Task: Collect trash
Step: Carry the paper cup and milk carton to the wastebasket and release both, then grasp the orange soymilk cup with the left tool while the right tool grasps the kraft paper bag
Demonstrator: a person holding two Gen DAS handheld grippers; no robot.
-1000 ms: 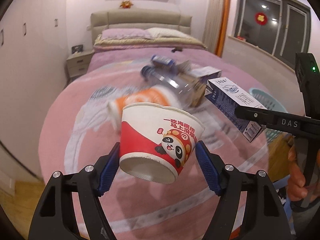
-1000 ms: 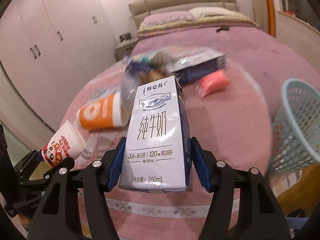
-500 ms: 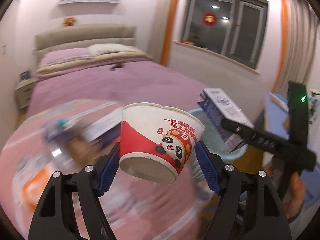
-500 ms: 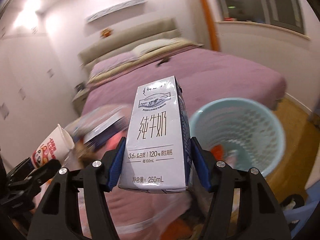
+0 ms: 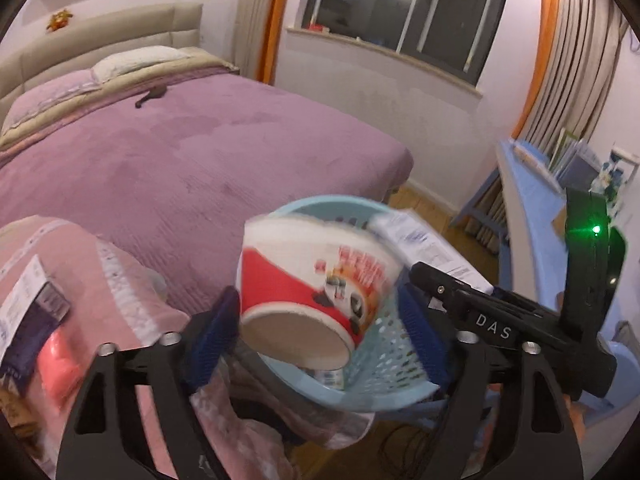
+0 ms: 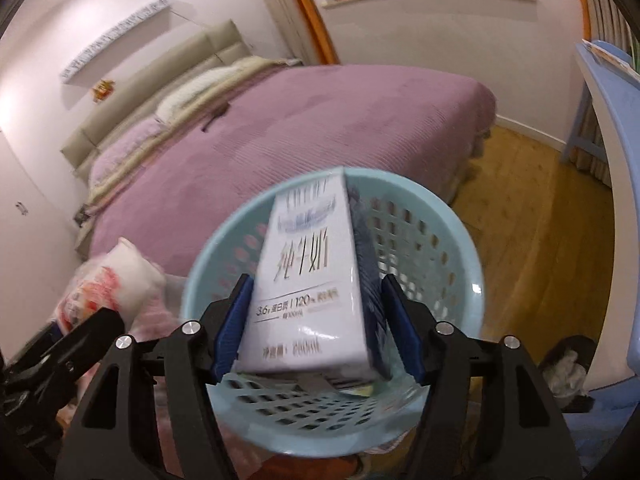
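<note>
Both hand-held grippers' jaws are opening over the basket (image 6: 460, 280) at lower centre: left hand-held gripper (image 5: 320, 316) around the cup (image 5: 316, 280), right hand-held gripper (image 6: 316, 320) around the carton (image 6: 308, 280). Bed (image 5: 180, 152) behind.

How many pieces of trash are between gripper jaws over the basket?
2: the paper cup between the left gripper's opening jaws, the milk carton between the right's. More lies inside the basket.

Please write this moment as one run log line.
left claw: opening, releasing noodle cup | right claw: opening, releasing milk carton | both above blue basket
</note>
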